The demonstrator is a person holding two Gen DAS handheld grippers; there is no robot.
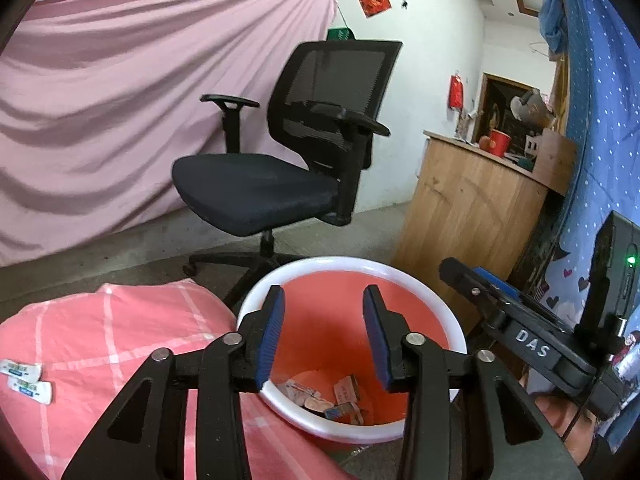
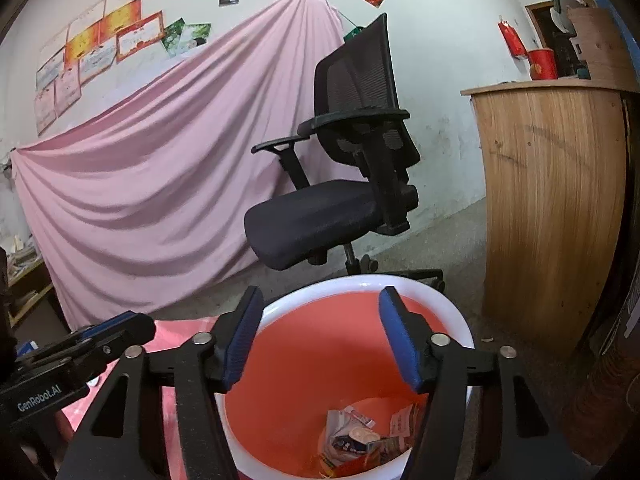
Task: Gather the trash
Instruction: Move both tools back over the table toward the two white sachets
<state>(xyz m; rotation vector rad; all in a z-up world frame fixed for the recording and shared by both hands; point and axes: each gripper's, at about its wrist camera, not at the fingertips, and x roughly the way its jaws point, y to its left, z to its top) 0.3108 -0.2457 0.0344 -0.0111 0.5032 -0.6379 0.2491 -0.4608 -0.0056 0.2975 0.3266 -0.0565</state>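
Soft, even indoor light; strong fisheye bending and dark corners; far shelves perhaps slightly blurred.

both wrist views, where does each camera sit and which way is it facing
Left wrist: rides the left tongs, looking forward and down into the red bin; open blue pads, the right tongs at right, two packets on the pink cloth at left.
Right wrist: rides the right tongs, over the same bin; open pads, the left tongs at left.
Shared: bin with trash, office chair, pink sheet, wooden counter.
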